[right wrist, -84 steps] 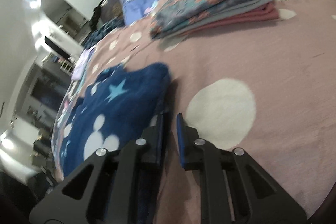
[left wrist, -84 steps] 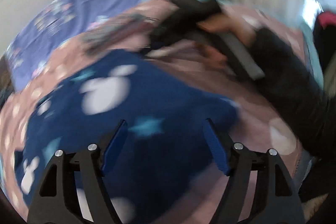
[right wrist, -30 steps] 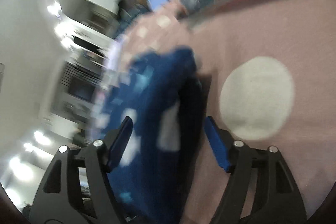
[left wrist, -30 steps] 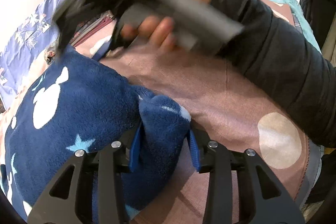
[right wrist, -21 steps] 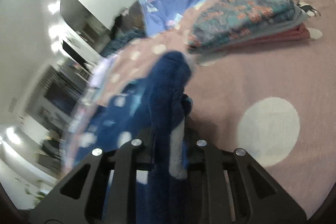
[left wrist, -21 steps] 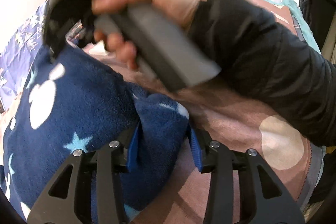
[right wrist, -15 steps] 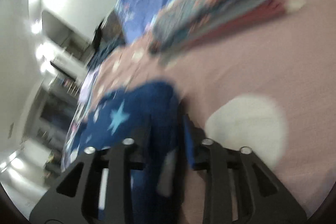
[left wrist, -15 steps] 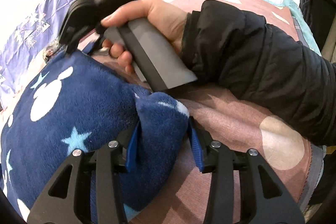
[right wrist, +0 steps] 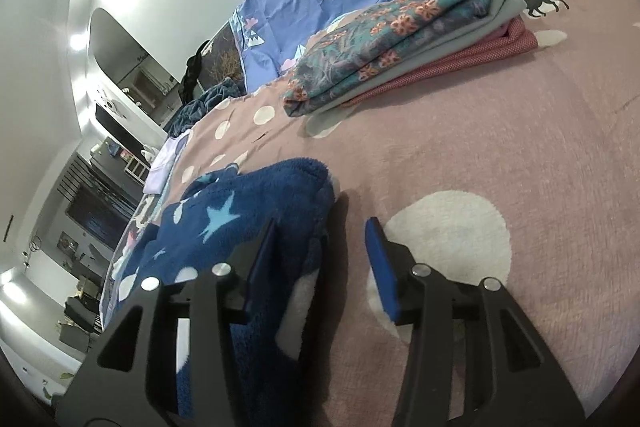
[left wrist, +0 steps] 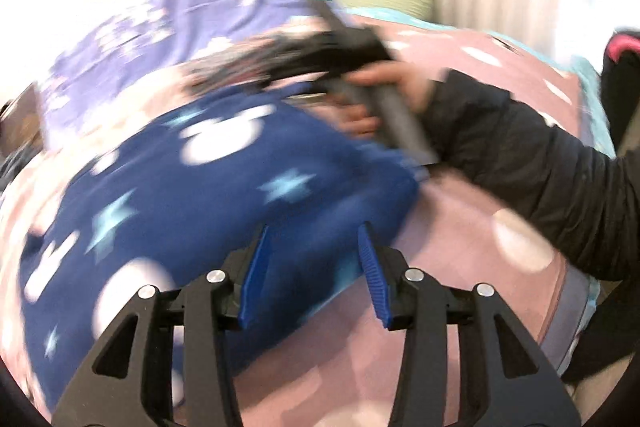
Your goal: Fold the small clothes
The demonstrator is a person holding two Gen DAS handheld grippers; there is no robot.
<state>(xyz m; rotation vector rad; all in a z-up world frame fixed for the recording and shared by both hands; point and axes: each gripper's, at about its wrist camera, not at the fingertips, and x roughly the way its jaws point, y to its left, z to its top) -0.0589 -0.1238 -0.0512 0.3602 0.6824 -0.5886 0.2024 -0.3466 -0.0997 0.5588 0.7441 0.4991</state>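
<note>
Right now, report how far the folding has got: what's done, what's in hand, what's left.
Done: a stack of folded clothes sits further up the pink dotted bedspread.
In hand: the navy star-print fleece lies doubled over. Both hand-held grippers have just been opening; the left stands clear above it, and the right has an edge between its jaws, with a gap at one pad.
Left: finishing and stacking it, probably.

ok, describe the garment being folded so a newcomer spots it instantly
Start at the pink bedspread with white dots. Nearer than the stack of folded clothes, right in front of the right gripper, lies the fluffy navy fleece garment with pale stars and white blobs. It is the only plush, dark-blue piece; the stacked ones are flat-woven.
</note>
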